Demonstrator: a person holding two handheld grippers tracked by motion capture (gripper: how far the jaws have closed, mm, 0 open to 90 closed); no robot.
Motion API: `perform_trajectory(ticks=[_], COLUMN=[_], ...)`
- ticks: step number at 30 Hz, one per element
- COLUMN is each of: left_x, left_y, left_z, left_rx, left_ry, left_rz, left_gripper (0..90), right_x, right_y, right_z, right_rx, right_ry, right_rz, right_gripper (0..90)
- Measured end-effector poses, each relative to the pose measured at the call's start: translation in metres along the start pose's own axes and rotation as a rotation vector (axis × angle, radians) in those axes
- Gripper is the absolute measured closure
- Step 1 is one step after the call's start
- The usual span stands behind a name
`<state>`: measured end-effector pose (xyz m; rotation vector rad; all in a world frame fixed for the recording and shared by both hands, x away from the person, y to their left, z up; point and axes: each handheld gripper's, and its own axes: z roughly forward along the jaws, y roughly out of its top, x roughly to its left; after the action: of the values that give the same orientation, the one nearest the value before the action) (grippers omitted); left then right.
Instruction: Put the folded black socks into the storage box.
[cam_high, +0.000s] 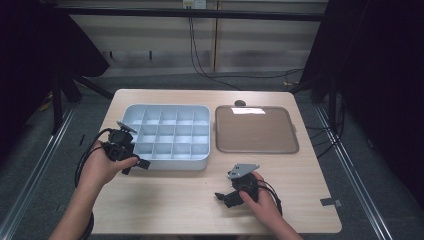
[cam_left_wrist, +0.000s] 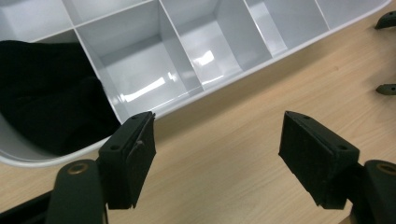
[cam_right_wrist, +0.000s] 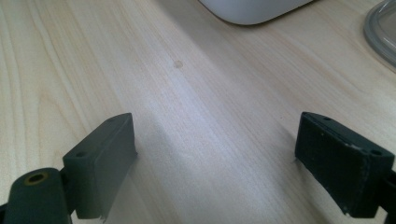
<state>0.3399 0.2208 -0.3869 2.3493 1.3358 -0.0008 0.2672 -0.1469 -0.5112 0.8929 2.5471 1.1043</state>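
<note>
- The counter (cam_high: 175, 205) is pale wood with fine grain, on grey floor between dark curtains.
- A glossy white compartment tray (cam_high: 170, 134) sits left of centre (something black fills one end cell); beside it lies a clear square lid (cam_high: 256, 130).
- Left gripper (cam_high: 134, 165) at the tray's near-left corner and right gripper (cam_high: 222, 197) near the front edge both gape wide, holding nothing.
</note>
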Motion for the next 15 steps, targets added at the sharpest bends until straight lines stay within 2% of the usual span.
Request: perform_trajectory(ticks=[15], left_x=[-0.009], left_y=[-0.016], left_z=[0.011], left_rx=[-0.007], left_ry=[-0.032], left_rz=[0.022], left_gripper=[26.5], right_x=[0.001], right_y=[0.0], right_z=[0.0], right_rx=[-0.001], right_ry=[0.001], right_rz=[-0.001], right_gripper=[11.8])
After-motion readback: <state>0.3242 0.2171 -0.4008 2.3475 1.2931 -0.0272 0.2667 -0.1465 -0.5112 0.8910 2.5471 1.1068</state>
